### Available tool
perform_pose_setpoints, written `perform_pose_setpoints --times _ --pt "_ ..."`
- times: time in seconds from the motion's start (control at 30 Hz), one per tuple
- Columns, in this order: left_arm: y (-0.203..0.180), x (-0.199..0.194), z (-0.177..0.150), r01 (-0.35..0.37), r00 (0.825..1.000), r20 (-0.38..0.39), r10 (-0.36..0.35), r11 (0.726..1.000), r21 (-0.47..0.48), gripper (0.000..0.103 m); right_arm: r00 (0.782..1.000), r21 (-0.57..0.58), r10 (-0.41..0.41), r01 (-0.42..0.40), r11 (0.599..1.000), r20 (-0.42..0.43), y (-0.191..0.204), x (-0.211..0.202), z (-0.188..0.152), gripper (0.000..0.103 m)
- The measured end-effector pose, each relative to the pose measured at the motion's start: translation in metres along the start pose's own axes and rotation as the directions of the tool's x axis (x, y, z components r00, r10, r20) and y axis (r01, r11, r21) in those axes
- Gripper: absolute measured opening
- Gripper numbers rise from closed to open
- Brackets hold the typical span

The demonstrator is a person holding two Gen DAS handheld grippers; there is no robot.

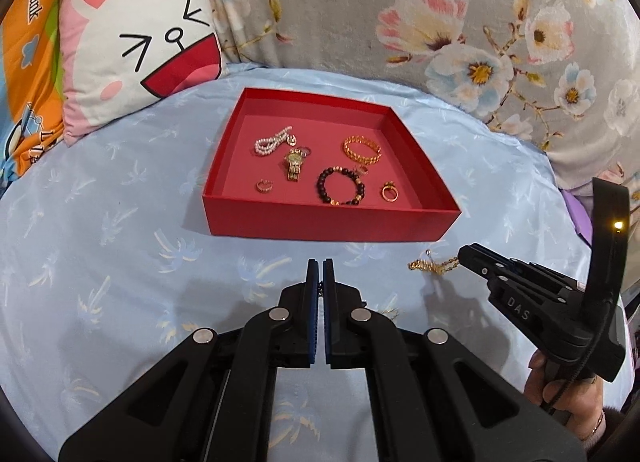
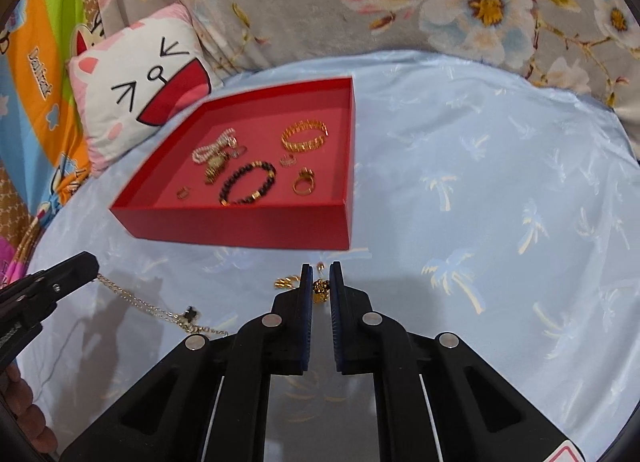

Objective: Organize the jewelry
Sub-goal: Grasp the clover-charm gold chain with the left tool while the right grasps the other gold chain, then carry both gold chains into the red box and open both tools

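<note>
My left gripper [image 1: 322,264] is shut on a thin gold necklace [image 2: 160,308]. In the right wrist view the chain runs from the left gripper's tip [image 2: 94,264] down onto the blue bedsheet [image 2: 480,182]. My right gripper [image 2: 320,270] is shut on a chunky gold chain bracelet [image 2: 320,287], whose loose end [image 1: 430,264] trails left of its tip [image 1: 464,254]. Beyond both stands a red box [image 1: 320,220]. It holds a pearl bracelet [image 1: 272,142], gold watch [image 1: 295,164], gold link bracelet [image 1: 361,150], dark bead bracelet [image 1: 340,186] and several rings.
A cat-face pillow [image 1: 136,46] leans at the back left of the bed, close to the box's far left corner. A floral blanket [image 1: 440,22] rises behind the bed. A hand [image 1: 560,390] holds the right gripper's handle at the lower right.
</note>
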State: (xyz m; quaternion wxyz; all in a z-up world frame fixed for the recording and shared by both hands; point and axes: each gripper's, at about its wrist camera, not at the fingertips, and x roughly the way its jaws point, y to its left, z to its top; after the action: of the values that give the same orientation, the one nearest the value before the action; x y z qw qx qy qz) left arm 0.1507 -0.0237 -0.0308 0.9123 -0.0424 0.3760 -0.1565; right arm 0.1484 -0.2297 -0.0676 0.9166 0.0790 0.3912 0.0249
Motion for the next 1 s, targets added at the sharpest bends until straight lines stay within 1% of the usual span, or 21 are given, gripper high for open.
perform_pose_setpoints --times 0.3,0.43,0.53,0.67,0.8,0.9,1.0 --pt "-0.008 -0.042 0.031 0.033 0.998 0.056 -0.035 0.999 0.04 0.001 0.994 -0.043 0.026 -0.022 0.999 0.102 0.016 -0.067 0.028 0.008" --pt "-0.013 -0.058 0.051 0.04 0.995 0.088 -0.046 0.997 0.067 0.001 0.989 -0.051 0.056 -0.049 0.998 0.136 0.023 -0.087 0.045 0.008" --pt "-0.018 -0.069 0.071 0.047 0.991 0.118 -0.058 0.994 0.095 0.001 0.984 -0.065 0.067 -0.057 0.996 0.163 0.03 -0.097 0.063 0.008" --pt "-0.021 -0.076 0.103 0.065 0.985 0.154 -0.081 0.992 0.111 0.001 0.978 -0.071 0.086 -0.074 0.995 0.191 0.038 -0.1 0.088 0.008" --pt "-0.025 -0.076 0.136 0.057 0.978 0.191 -0.083 0.989 0.138 0.001 0.973 -0.078 0.101 -0.087 0.993 0.209 0.045 -0.091 0.116 0.008" --pt "-0.029 -0.068 0.164 0.041 0.973 0.219 -0.075 0.987 0.155 0.001 0.971 -0.079 0.117 -0.102 0.992 0.208 0.05 -0.078 0.136 0.008" --pt "-0.029 -0.053 0.184 0.038 0.971 0.228 -0.073 0.987 0.157 0.001 0.971 -0.078 0.128 -0.114 0.99 0.203 0.055 -0.059 0.153 0.008"
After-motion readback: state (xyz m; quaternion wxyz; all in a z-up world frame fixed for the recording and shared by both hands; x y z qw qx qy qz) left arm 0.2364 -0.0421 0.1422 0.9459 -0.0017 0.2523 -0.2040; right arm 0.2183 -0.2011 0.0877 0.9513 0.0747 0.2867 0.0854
